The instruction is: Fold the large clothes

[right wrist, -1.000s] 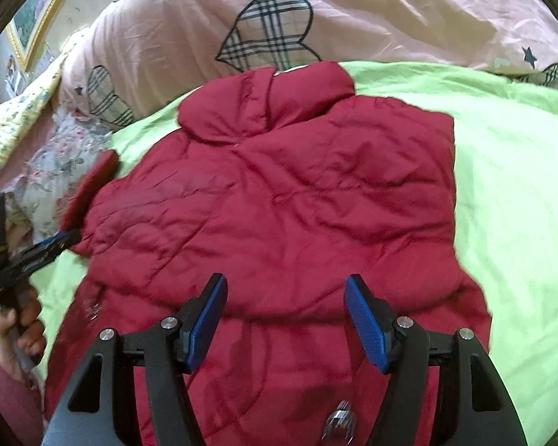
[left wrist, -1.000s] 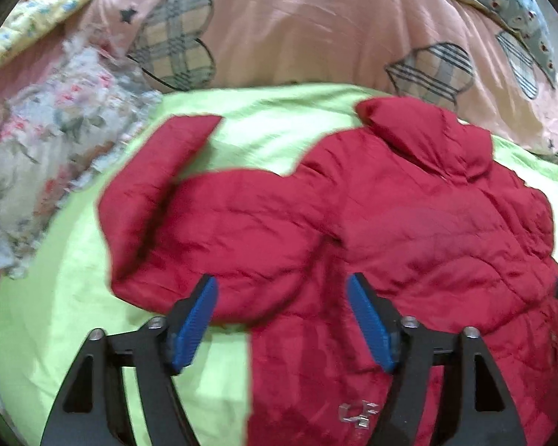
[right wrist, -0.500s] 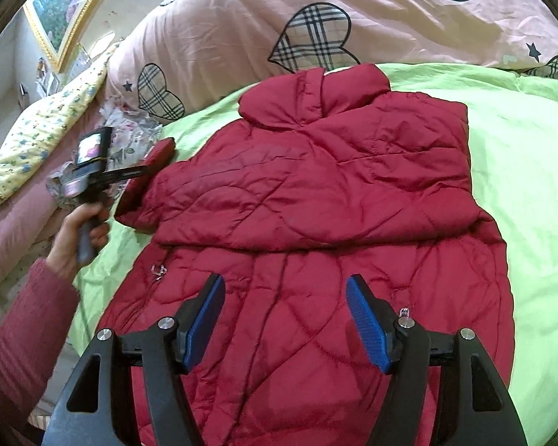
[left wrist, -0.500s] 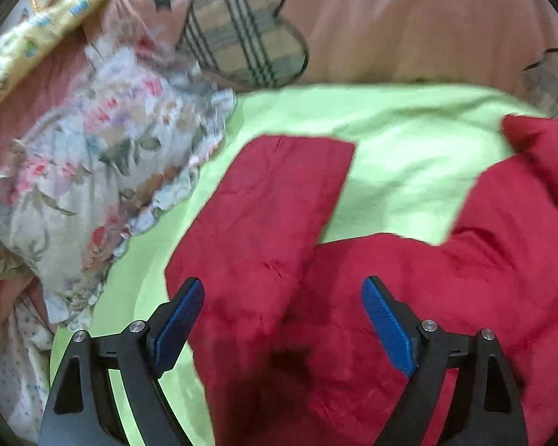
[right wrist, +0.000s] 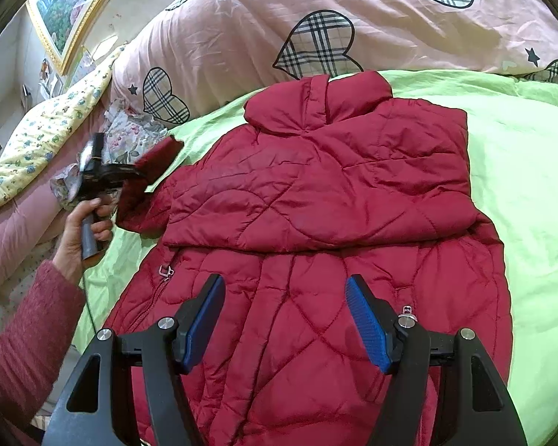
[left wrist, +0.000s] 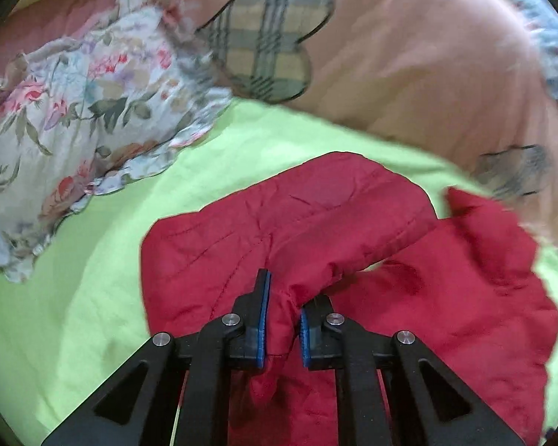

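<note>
You face a bed's green sheet (right wrist: pixel 532 156), pink heart-print duvet (right wrist: pixel 241 37) and gilt-framed painting (right wrist: pixel 61 11).

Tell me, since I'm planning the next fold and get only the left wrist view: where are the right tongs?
Observer: The right tongs hang open over the lower front of the red quilted puffer jacket, gripping nothing.
Operator: Is the other sleeve folded in?
Observer: It seems so: no sleeve sticks out on that side, and a layer lies folded across the chest.
Operator: Anything near the hem?
Observer: A small metal zip pull lies on the jacket right beside one finger of the right tongs.
</note>
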A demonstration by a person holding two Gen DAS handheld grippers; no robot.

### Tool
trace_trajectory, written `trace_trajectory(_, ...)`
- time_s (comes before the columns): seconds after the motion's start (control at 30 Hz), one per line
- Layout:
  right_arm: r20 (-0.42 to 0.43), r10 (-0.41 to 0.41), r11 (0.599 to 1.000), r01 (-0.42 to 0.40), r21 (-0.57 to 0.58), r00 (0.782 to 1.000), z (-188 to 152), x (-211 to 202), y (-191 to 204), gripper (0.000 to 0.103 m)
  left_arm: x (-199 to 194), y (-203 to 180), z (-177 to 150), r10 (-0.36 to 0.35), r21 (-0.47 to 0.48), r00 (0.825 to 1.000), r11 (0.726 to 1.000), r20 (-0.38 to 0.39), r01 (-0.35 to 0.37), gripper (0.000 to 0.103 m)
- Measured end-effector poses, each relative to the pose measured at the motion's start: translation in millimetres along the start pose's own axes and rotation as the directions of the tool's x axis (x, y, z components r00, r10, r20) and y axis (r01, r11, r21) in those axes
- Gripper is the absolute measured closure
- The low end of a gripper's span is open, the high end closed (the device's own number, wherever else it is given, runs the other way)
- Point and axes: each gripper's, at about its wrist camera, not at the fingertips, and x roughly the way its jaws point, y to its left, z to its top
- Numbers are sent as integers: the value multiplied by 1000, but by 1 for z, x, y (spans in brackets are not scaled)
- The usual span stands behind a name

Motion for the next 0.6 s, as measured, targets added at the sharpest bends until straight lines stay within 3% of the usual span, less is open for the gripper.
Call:
trace_trajectory(0.17,-5,-2,1000,2,10,1000,0,3,-1,34,-44,-27,-22,-156,20,986,988,49,156,92)
trace_trajectory(0.27,-6,-2,1000,2,24,1000,0,3,-3,34,-62,-42,-35,-245,42,967,969,62,243,92)
trace_trajectory(0.4,-12,5,998,-4,63,1000,0,2,-14,34,-76,-66,-59,-320,86,946,945,61,314,92)
trace_trajectory(0.6,21,40,989,-42,144,999,5,-8,-34,34,-73,-100,-88,-403,143,915,906,0,399,92)
